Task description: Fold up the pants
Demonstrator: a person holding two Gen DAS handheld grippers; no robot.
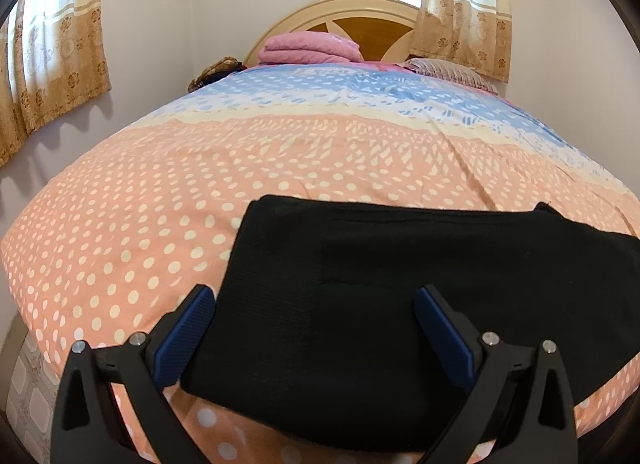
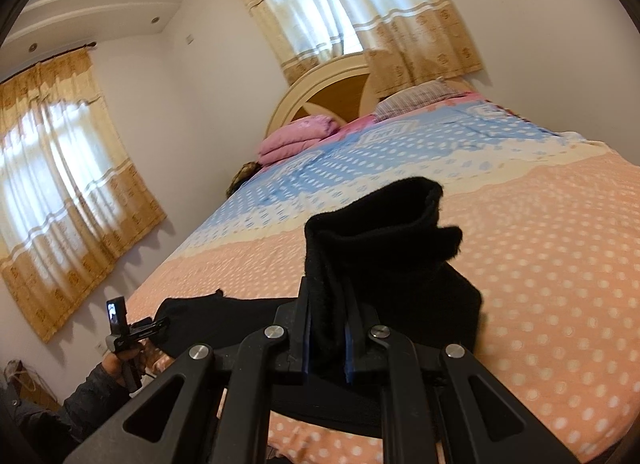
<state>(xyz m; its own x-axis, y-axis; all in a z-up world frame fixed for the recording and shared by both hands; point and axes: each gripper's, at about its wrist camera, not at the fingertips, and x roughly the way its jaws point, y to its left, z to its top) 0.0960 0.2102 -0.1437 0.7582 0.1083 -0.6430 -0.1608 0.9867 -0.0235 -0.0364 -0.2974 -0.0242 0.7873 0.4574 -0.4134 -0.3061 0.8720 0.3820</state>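
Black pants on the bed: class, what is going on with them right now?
A person is folding black pants on a polka-dot bedspread with a gripper in each hand. The right gripper is shut on a bunched end of the fabric, lifted off the bed. The left gripper is open, its fingers spread over the flat part and pinching nothing. The fold is unfinished.
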